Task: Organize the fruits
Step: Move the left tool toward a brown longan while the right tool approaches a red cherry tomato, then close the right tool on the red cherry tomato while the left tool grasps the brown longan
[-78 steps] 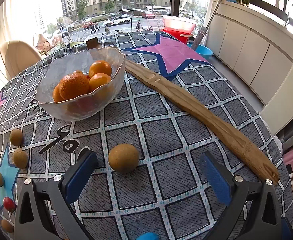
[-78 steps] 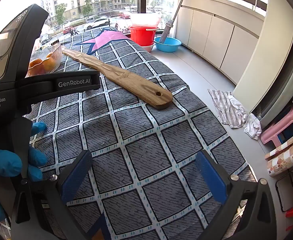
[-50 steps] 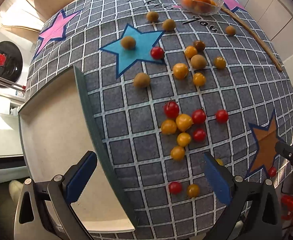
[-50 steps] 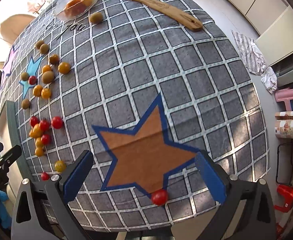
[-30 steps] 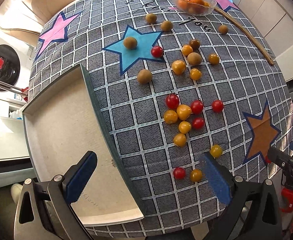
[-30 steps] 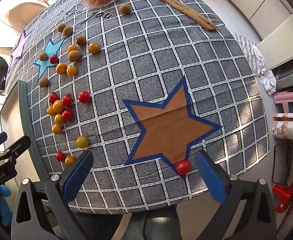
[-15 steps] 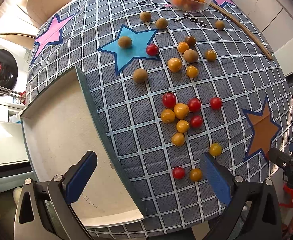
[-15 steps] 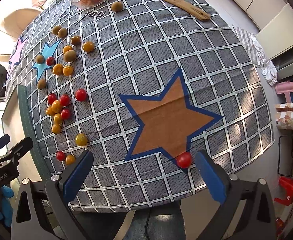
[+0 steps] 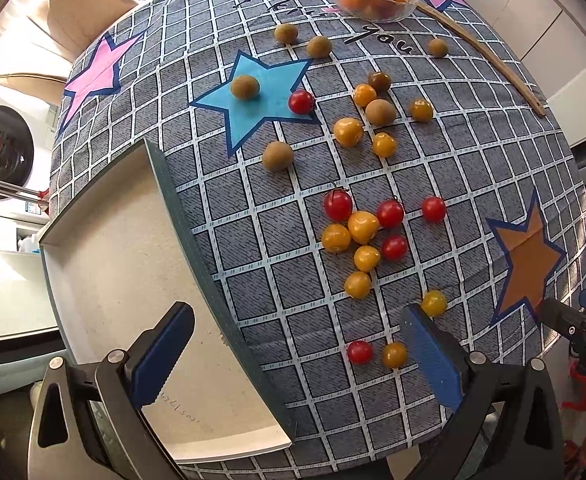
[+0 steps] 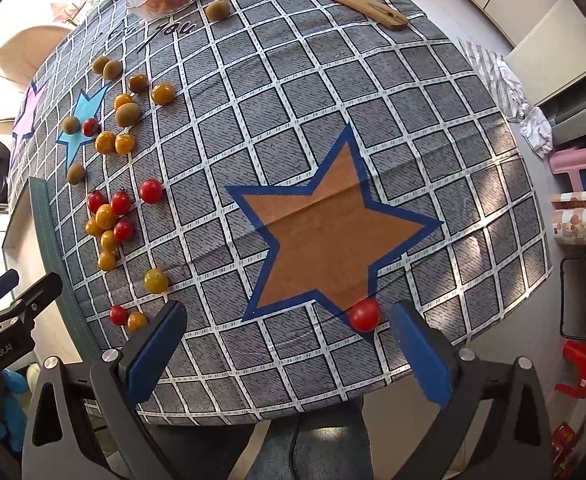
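Both my grippers, left gripper (image 9: 297, 344) and right gripper (image 10: 285, 334), hover over the worktop (image 10: 333, 80) with jaws spread, holding nothing. Cherry tomatoes (image 9: 363, 228) lie scattered beside the tray (image 9: 125, 272); a lone red tomato (image 10: 365, 315) sits at the orange star's (image 10: 333, 224) tip.

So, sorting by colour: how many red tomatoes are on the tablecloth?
7 red tomatoes: one on the blue star, four in the middle cluster, one near the edge, one at the brown star's tip. None seems hidden.
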Demonstrator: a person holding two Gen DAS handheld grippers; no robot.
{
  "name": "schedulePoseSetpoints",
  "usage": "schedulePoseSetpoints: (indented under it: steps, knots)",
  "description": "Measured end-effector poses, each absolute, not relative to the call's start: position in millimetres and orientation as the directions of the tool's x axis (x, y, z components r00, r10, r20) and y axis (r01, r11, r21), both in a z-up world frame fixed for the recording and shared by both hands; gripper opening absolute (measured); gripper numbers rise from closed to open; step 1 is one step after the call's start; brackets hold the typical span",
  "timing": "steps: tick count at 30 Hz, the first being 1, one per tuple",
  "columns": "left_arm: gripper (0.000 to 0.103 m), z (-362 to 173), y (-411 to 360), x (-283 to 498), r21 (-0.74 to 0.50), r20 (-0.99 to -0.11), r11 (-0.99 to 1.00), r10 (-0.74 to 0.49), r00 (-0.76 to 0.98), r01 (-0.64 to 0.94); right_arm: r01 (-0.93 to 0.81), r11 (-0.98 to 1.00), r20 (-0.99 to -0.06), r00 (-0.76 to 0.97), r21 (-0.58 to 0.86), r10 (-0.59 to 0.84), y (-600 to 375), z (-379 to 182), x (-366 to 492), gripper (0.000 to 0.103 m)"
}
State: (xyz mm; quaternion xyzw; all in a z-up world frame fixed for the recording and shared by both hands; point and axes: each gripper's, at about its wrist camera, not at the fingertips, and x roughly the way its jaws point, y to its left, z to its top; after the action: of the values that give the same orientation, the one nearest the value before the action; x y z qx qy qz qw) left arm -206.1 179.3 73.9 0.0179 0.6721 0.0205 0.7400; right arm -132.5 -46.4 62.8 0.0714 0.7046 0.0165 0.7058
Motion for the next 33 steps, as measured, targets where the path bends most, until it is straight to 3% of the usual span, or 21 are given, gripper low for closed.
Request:
schedulePoseSetpoints:
  steps: [16,21,24,33]
  knots:
    - [0.103,55.3,201.0,-168.0,0.065,-0.988,0.997,0.071,0.137,-0.046,0.126,0.985,-0.993,0.0,0.116,0.117,-71.0,47.5,-138.9,0.1]
    - [0.103,47.1,202.4,-155.2,0.069,-0.985,0.997,0.075,0.155,-0.043,0.147,0.981,-0.992,-0.001,0.125,0.127,-80.4,36.2,-143.0,0.089]
    - [0.088,41.5,205.0,-149.1,0.061,-0.986,0.997,0.066,0.152,-0.038,0.169,0.976,-0.99,-0.012,0.137,0.141,-88.4,27.4,-145.0,0.082]
    - [0.088,23.4,215.4,-130.6,0.077,-0.986,0.996,0.083,0.142,-0.052,0.137,0.983,-0.992,-0.026,0.123,0.127,-83.4,9.1,-151.1,0.069]
